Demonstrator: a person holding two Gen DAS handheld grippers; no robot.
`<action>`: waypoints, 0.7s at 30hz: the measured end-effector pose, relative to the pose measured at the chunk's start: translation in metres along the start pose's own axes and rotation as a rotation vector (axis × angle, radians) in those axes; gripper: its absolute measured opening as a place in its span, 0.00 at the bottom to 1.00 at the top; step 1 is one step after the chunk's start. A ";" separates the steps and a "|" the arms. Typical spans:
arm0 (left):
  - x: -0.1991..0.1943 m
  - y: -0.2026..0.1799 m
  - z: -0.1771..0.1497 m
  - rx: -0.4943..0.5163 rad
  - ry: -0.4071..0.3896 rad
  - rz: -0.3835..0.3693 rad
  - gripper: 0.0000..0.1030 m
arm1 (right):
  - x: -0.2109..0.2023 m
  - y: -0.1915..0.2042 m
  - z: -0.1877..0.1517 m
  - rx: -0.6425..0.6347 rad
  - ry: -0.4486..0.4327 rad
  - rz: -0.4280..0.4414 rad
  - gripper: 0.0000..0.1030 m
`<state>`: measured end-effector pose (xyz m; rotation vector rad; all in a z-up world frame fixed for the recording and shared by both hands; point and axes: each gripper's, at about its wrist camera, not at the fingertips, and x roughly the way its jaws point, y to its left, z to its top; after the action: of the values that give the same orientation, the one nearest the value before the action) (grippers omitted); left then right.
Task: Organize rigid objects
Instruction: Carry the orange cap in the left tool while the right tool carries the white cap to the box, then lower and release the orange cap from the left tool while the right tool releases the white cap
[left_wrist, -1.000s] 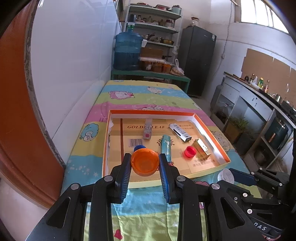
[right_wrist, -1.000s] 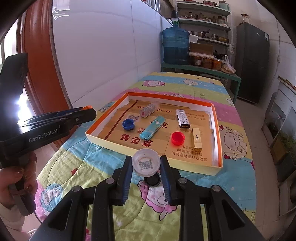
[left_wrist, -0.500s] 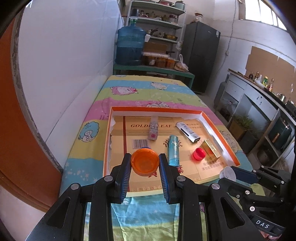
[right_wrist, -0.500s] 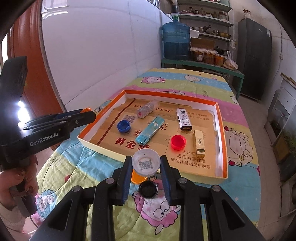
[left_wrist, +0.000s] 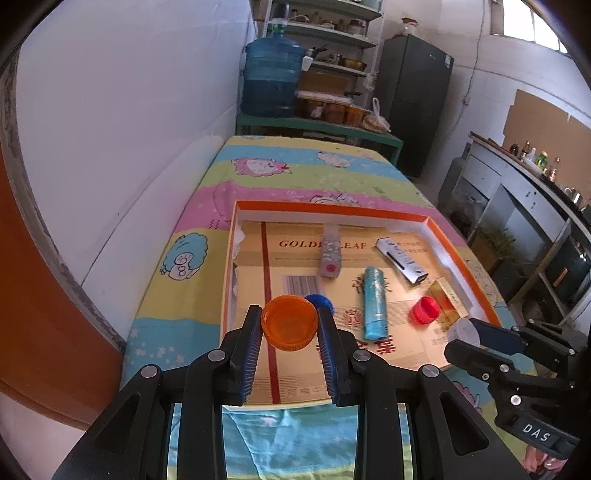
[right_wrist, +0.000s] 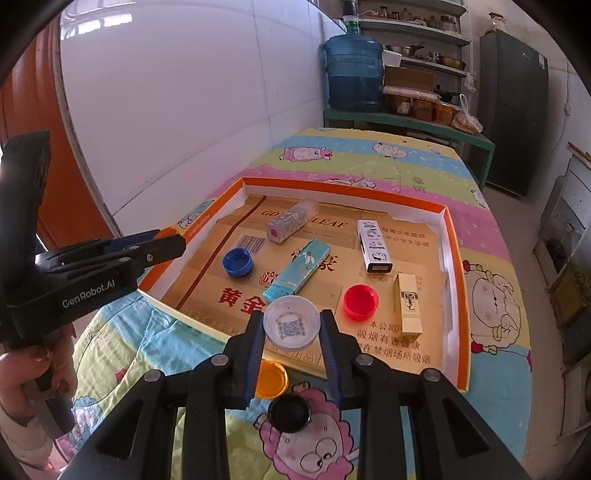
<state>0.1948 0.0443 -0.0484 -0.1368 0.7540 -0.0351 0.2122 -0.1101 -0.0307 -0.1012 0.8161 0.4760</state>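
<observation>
My left gripper (left_wrist: 290, 325) is shut on an orange bottle cap (left_wrist: 289, 328) and holds it above the near left part of the orange-rimmed box (left_wrist: 332, 209). My right gripper (right_wrist: 291, 325) is shut on a white cap (right_wrist: 291, 323) with a QR code, above the box's near edge (right_wrist: 207, 325). In the box lie a blue cap (right_wrist: 237, 262), a red cap (right_wrist: 361, 301), a light blue lighter (right_wrist: 297, 274), a patterned case (right_wrist: 291, 220), a white case (right_wrist: 373, 245) and a gold lipstick box (right_wrist: 407, 308).
On the cartoon bedsheet (right_wrist: 369, 158) in front of the box lie an orange cap (right_wrist: 271, 378) and a black cap (right_wrist: 289, 412). A white wall (left_wrist: 110, 129) runs along the left. A blue water jug (right_wrist: 352, 77) and shelves stand at the far end.
Both grippers have moved forward over the box with their caps still held. The box and its contents now sit closer in both views.
</observation>
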 end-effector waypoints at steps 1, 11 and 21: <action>0.002 0.001 0.000 -0.001 0.004 0.003 0.29 | 0.002 -0.001 0.001 0.002 0.002 0.001 0.29; 0.026 0.008 -0.004 -0.005 0.041 0.015 0.29 | 0.026 -0.008 0.005 0.025 0.035 0.006 0.29; 0.038 0.007 -0.002 0.003 0.057 0.023 0.29 | 0.042 -0.015 0.005 0.041 0.061 0.008 0.29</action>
<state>0.2214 0.0478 -0.0766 -0.1252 0.8127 -0.0183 0.2467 -0.1071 -0.0587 -0.0753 0.8862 0.4658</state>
